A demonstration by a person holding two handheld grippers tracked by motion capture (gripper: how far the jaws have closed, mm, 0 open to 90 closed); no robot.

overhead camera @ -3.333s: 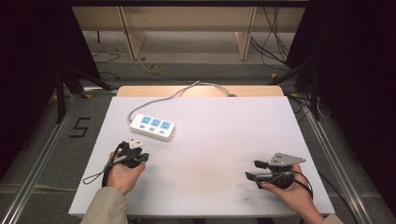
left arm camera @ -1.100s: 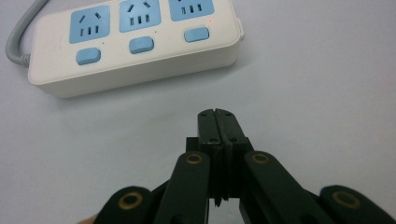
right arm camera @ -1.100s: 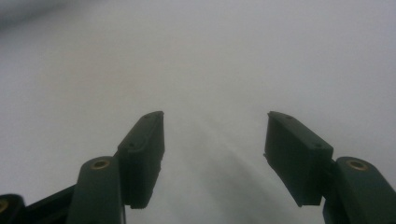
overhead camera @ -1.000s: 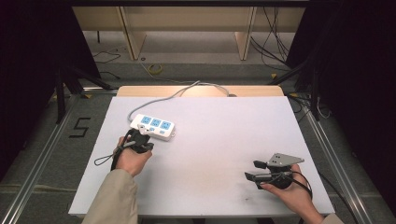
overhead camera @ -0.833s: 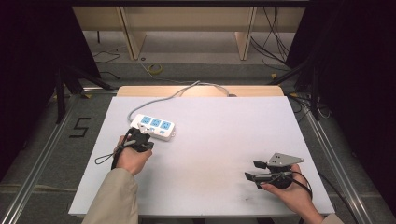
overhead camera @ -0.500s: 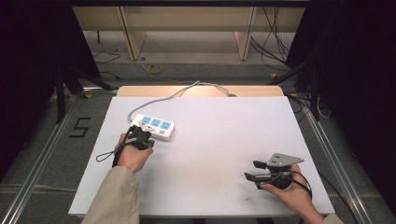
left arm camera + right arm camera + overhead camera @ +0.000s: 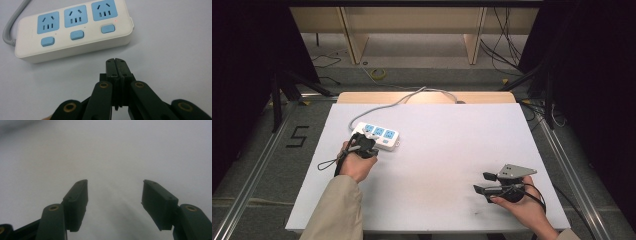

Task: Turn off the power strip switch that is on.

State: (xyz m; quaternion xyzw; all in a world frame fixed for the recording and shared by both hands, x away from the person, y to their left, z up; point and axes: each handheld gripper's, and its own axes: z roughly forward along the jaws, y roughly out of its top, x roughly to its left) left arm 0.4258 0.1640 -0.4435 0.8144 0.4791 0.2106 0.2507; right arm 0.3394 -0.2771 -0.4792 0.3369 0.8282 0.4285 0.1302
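Presently catalogued, one white counter (image 7: pixel 437 150) with the following items.

Item 1: power strip (image 7: pixel 377 135), white body, three blue sockets, each with a blue switch below it. It lies flat at about 10 o'clock from the counter's middle. Its grey cable (image 7: pixel 412 96) leaves toward 12 o'clock and runs off the far edge. In the left gripper view the strip (image 7: pixel 72 27) lies flat just beyond the tongs; a small red dot, possibly an indicator light, shows by the right-hand switch.

Item 2: left tongs (image 7: pixel 364 145), held in the person's left hand (image 7: pixel 354 162), just at the strip's 7 o'clock side. Jaws pressed together, nothing between them. The tips (image 7: pixel 116 62) sit close to the strip's near long side, apart from it.

Item 3: right tongs (image 7: pixel 482 182), held in the right hand (image 7: pixel 519 205) at about 4 o'clock on the counter, well apart from the strip. Jaws stand wide and empty over bare counter surface (image 7: pixel 112 152).
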